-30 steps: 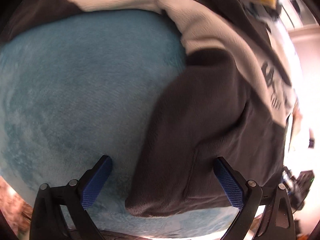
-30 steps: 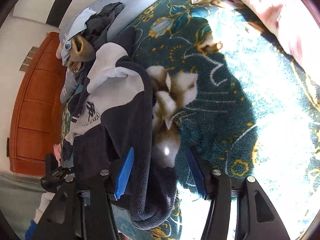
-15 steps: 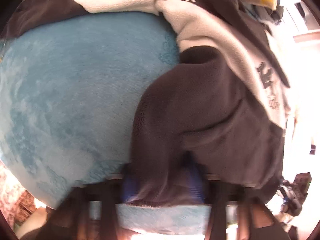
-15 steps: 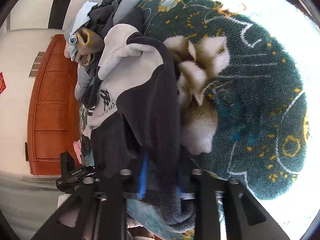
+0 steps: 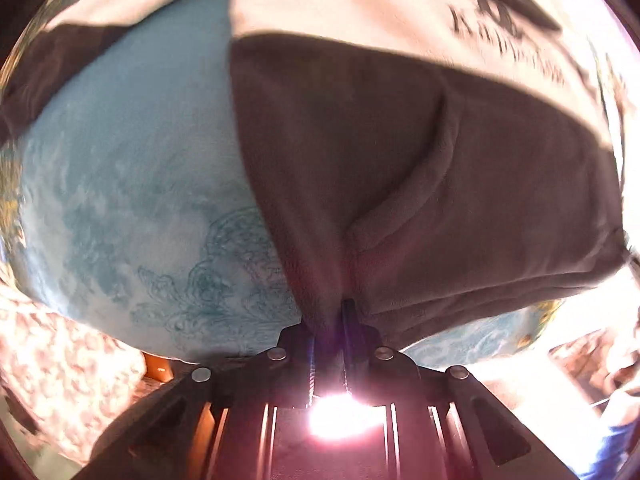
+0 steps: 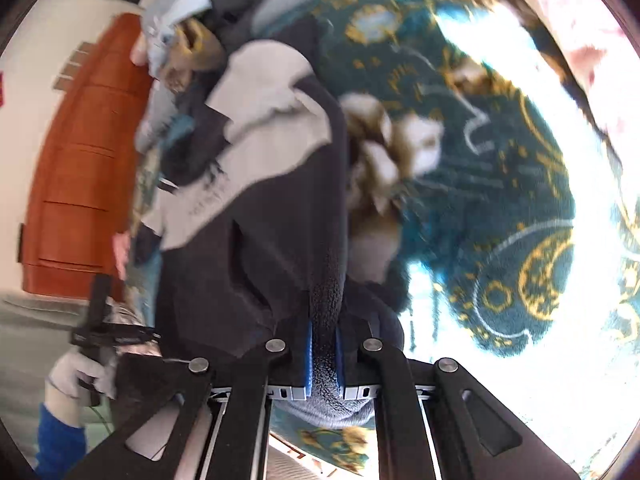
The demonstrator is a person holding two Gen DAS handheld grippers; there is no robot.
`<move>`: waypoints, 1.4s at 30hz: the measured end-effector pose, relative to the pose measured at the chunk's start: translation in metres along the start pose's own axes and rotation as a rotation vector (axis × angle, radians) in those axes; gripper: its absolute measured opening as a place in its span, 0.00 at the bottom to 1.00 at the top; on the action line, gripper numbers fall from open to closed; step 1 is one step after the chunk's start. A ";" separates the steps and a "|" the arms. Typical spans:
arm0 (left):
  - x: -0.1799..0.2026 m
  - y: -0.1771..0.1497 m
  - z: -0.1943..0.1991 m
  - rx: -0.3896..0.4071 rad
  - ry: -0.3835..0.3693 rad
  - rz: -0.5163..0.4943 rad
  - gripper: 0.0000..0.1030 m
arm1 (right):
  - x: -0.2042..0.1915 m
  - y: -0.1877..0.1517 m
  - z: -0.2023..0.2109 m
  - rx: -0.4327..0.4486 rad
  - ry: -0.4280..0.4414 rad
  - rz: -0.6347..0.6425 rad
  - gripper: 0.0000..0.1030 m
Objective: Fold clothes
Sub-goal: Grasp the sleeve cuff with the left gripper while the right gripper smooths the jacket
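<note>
Both claws newly clamped on sweatshirt [image 5: 420,168]

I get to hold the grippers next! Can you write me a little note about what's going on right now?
Left gripper: shut on the dark hem of the fleece sweatshirt.
Right gripper: shut on another dark edge of the same sweatshirt.
The sweatshirt lies on the blue patterned blanket, with a clothes pile behind it.
Done: both edges gripped.
Left: the fold itself, then probably the pile.
</note>
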State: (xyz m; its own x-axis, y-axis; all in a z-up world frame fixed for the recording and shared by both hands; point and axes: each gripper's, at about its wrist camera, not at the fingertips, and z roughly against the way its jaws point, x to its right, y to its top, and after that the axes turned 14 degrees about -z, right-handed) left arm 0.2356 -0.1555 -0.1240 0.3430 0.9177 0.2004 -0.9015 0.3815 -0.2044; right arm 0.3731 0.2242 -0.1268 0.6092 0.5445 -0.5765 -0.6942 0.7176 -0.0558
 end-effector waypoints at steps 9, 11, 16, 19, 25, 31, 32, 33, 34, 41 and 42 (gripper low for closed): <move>-0.076 -0.037 0.085 0.348 -0.150 0.178 0.47 | -0.002 0.007 0.030 0.081 -0.203 0.100 0.12; -0.095 -0.025 0.100 0.480 -0.181 0.308 0.56 | -0.005 0.011 0.041 0.131 -0.222 0.125 0.12; -0.177 -0.039 0.088 0.757 -0.361 0.737 0.67 | -0.037 0.026 0.035 0.215 -0.064 0.085 0.20; -0.219 -0.055 0.071 0.903 -0.480 1.002 0.75 | -0.066 0.033 0.008 0.205 0.032 0.064 0.27; -0.279 -0.064 0.045 1.004 -0.483 1.265 0.85 | -0.108 0.025 -0.038 0.123 0.045 0.152 0.40; -0.316 -0.040 0.041 1.004 -0.412 1.232 0.84 | -0.126 0.030 -0.047 0.116 0.037 0.173 0.43; -0.323 -0.034 0.040 1.001 -0.410 1.220 0.83 | -0.128 0.032 -0.048 0.115 0.034 0.171 0.43; -0.329 -0.026 0.038 0.990 -0.406 1.211 0.83 | -0.129 0.033 -0.049 0.115 0.031 0.170 0.43; -0.335 -0.018 0.035 0.977 -0.399 1.204 0.83 | -0.131 0.035 -0.049 0.114 0.028 0.168 0.43; -0.355 0.006 0.031 0.914 -0.295 1.195 0.35 | -0.134 0.045 -0.055 0.101 0.021 0.129 0.43; -0.355 0.009 0.032 0.898 -0.267 1.184 0.28 | -0.134 0.046 -0.055 0.101 0.021 0.126 0.43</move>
State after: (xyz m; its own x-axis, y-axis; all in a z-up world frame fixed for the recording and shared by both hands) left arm 0.0973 -0.4815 -0.1662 -0.6439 0.5537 0.5279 -0.5062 -0.8258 0.2487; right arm 0.2384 0.1603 -0.0974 0.5106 0.6248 -0.5907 -0.7220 0.6846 0.1000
